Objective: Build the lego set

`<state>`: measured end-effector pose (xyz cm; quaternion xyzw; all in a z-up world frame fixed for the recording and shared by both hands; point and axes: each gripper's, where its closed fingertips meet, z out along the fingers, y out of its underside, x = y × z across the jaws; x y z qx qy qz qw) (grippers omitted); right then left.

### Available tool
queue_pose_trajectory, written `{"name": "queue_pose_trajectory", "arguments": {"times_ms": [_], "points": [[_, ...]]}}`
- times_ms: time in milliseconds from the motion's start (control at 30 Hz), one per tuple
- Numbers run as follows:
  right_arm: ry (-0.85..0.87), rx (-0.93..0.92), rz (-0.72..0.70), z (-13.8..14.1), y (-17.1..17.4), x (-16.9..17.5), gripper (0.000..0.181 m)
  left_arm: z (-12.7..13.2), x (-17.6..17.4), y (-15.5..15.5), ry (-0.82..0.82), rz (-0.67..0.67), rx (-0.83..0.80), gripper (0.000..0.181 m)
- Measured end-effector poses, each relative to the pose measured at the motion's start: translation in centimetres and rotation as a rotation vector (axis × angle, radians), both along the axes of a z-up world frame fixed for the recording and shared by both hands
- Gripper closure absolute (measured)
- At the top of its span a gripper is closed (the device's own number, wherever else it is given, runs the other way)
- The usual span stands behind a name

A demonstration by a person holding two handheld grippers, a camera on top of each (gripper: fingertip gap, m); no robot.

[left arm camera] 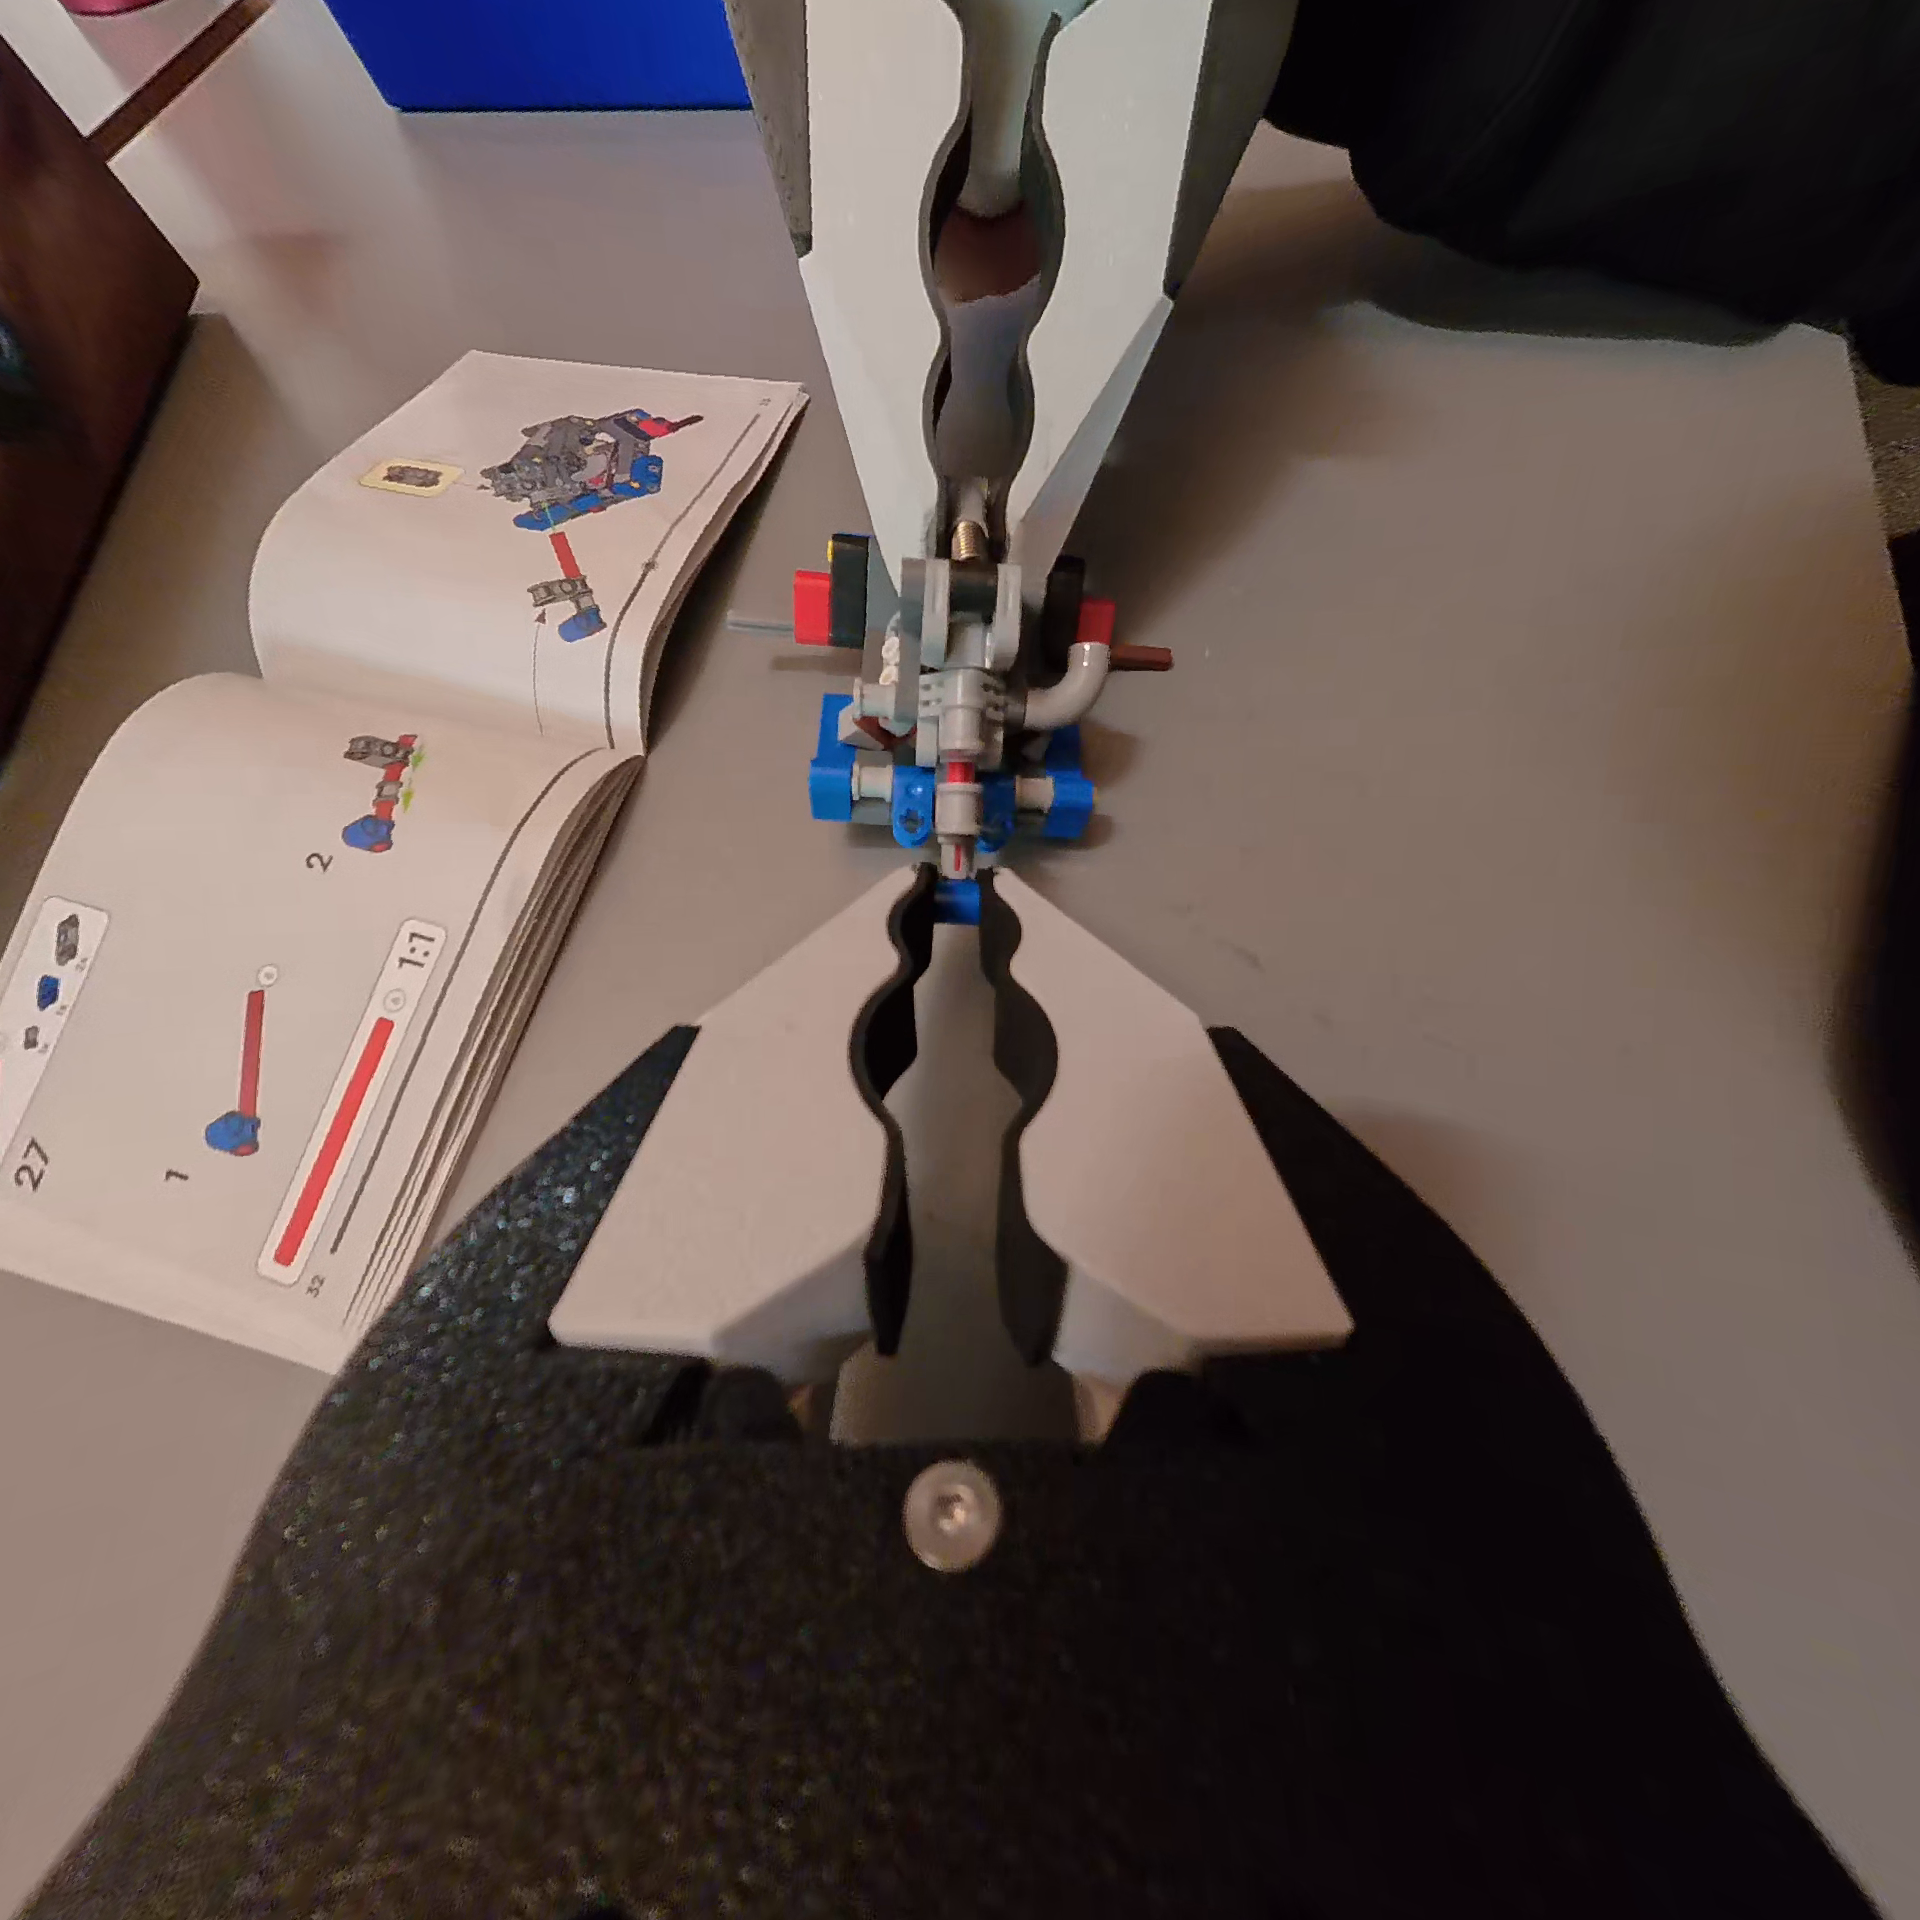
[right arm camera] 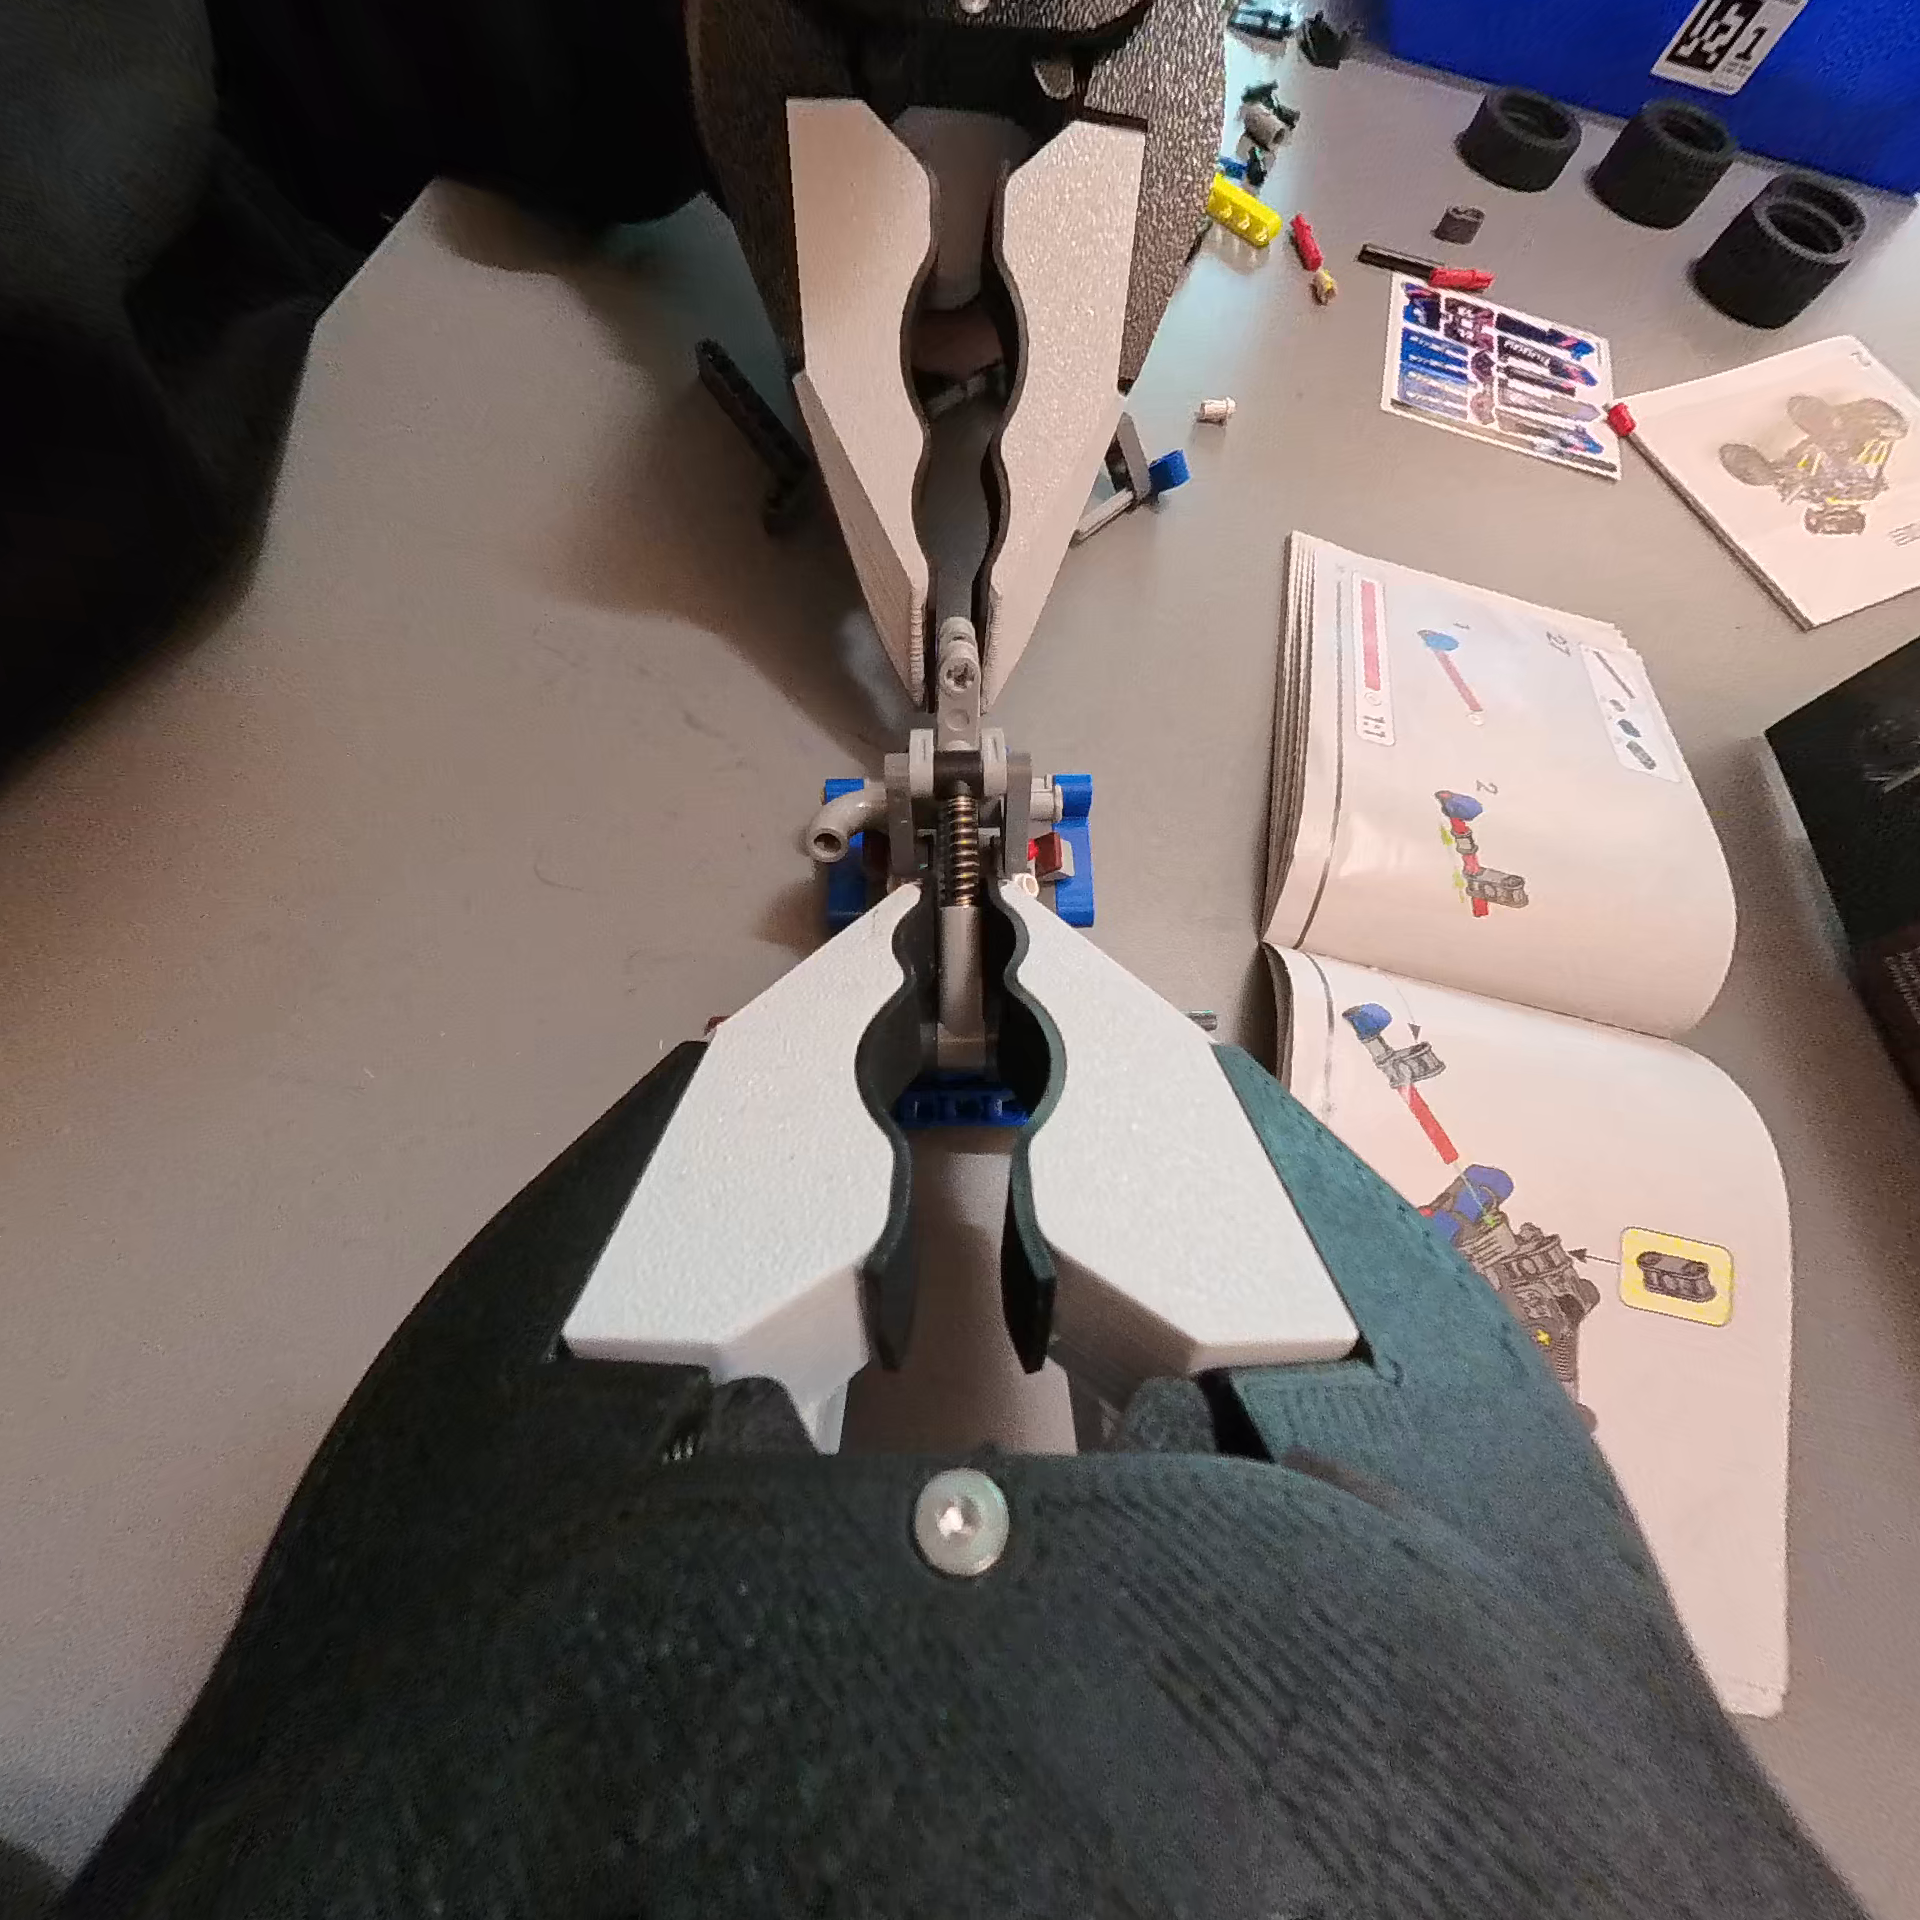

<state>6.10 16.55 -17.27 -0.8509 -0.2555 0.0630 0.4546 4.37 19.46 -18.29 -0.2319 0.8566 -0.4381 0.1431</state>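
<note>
A small lego model (left arm camera: 956, 717) of blue, grey and red parts sits on the grey table; it also shows in the right wrist view (right arm camera: 956, 821). My left gripper (left arm camera: 951, 896) is shut on a small blue connector (left arm camera: 954, 904) with a red axle (left arm camera: 956, 821) that runs into the model's front. My right gripper (right arm camera: 961, 904) is shut on the model's grey spring strut (right arm camera: 958, 842) from the opposite side. Each gripper faces the other across the model: the right gripper (left arm camera: 971, 535) shows in the left wrist view, the left gripper (right arm camera: 954, 681) in the right wrist view.
An open instruction booklet (left arm camera: 416, 831) (right arm camera: 1507, 935) lies beside the model. Farther off are a sticker sheet (right arm camera: 1501, 379), a second booklet (right arm camera: 1787, 478), black tyres (right arm camera: 1662, 161), a yellow brick (right arm camera: 1242, 213), a black beam (right arm camera: 753, 436), small loose parts and a blue box (left arm camera: 540, 52). Across from one pair of fingers to the other is roughly 5 cm.
</note>
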Motion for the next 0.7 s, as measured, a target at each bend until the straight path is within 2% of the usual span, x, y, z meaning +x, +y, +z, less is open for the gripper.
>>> {"name": "queue_pose_trajectory", "arguments": {"times_ms": [433,700], "points": [[0.024,0.023,-0.012,0.1,0.0,0.0,0.176,-0.2,0.0,0.6,-0.027,0.024,0.034,0.158],[0.029,0.029,-0.010,0.1,0.2,-0.4,0.176,1.1,-0.3,1.3,-0.013,0.034,-0.071,0.156]]}}
